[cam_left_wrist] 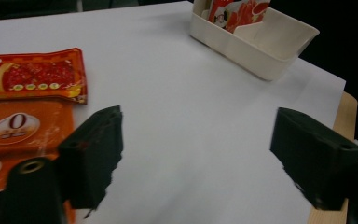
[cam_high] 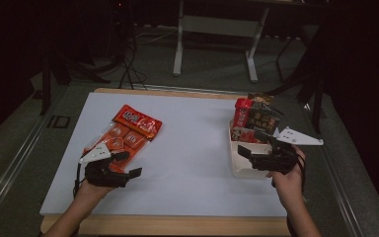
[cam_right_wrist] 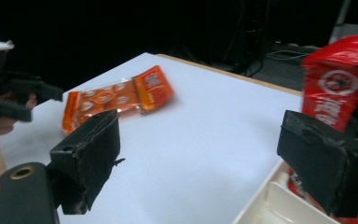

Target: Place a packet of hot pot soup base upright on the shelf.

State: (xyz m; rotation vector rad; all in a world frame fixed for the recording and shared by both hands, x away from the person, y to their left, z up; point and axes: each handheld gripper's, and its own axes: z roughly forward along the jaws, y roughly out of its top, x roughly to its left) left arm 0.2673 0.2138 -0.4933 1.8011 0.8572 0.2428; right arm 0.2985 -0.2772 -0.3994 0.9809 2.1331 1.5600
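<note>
White table (cam_high: 187, 148) is lying under everything, its wooden edge showing at the near and far sides; cream tray (cam_high: 242, 165) is sitting at the table's right side, its divided compartments visible in the left gripper view (cam_left_wrist: 270, 44); upright snack packets (cam_high: 256, 118) are standing in the tray's far part, the tall red packet (cam_right_wrist: 335, 81) rising at the right of the right gripper view; orange snack bag (cam_high: 118, 143) is lying flat on the table's left side, with the red snack bag (cam_high: 138, 121) lying across its far end, touching it, both also showing in the left gripper view (cam_left_wrist: 14, 135) (cam_left_wrist: 32, 74); left gripper (cam_high: 123, 165) is hovering at the near end of the orange bag, held in the left hand (cam_high: 91, 190), its jaws standing wide apart with nothing between them, one jaw over the bag's edge and the other over bare table; right gripper (cam_high: 256, 145) is hanging over the tray's near part, held in the right hand (cam_high: 286, 180), its jaws spread wide and gripping nothing, one over bare table and the other over the tray.
</note>
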